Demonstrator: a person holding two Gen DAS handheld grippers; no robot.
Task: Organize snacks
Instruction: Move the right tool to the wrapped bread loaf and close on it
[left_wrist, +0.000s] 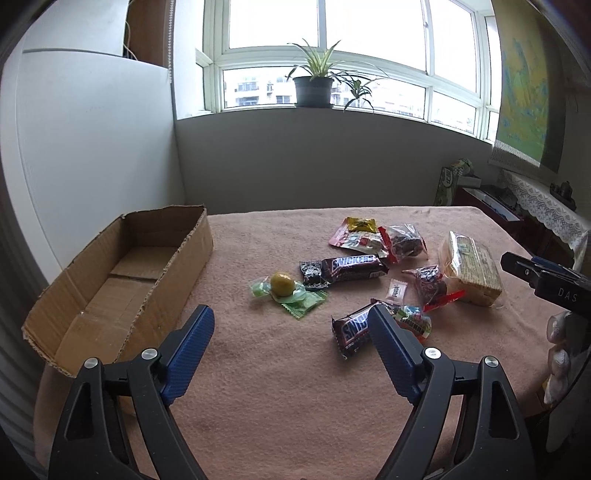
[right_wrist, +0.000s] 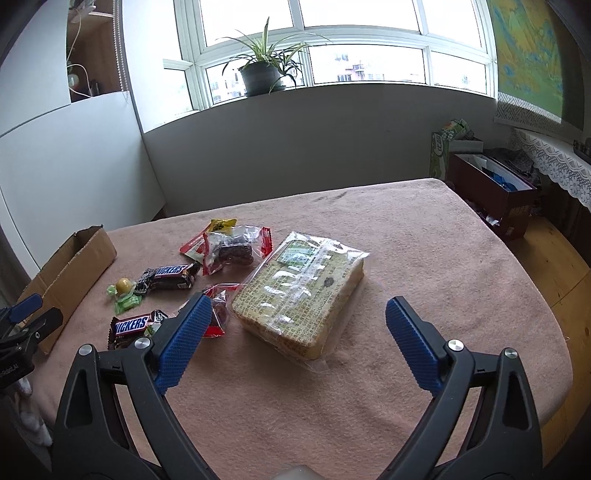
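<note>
Snacks lie scattered on a pink tablecloth (left_wrist: 280, 387). Two Snickers bars show: one (left_wrist: 352, 267) mid-table, another (left_wrist: 349, 330) partly behind my left gripper's right finger. A yellow candy ball (left_wrist: 282, 283) rests on green wrappers. A large clear-wrapped cracker pack (right_wrist: 301, 299) lies just ahead of my right gripper (right_wrist: 297, 310), whose jaws stand wide with nothing between the pads. My left gripper (left_wrist: 291, 319) is open over bare cloth, short of the green wrappers. An empty cardboard box (left_wrist: 122, 280) sits at the left.
Red-edged clear packets (left_wrist: 406, 242) and a yellow-topped packet (left_wrist: 360, 226) lie at the back of the pile. A potted plant (left_wrist: 314, 86) stands on the windowsill. A dark red box (right_wrist: 495, 192) and lace-covered furniture stand right of the table. A gloved hand (left_wrist: 561, 358) shows at the right edge.
</note>
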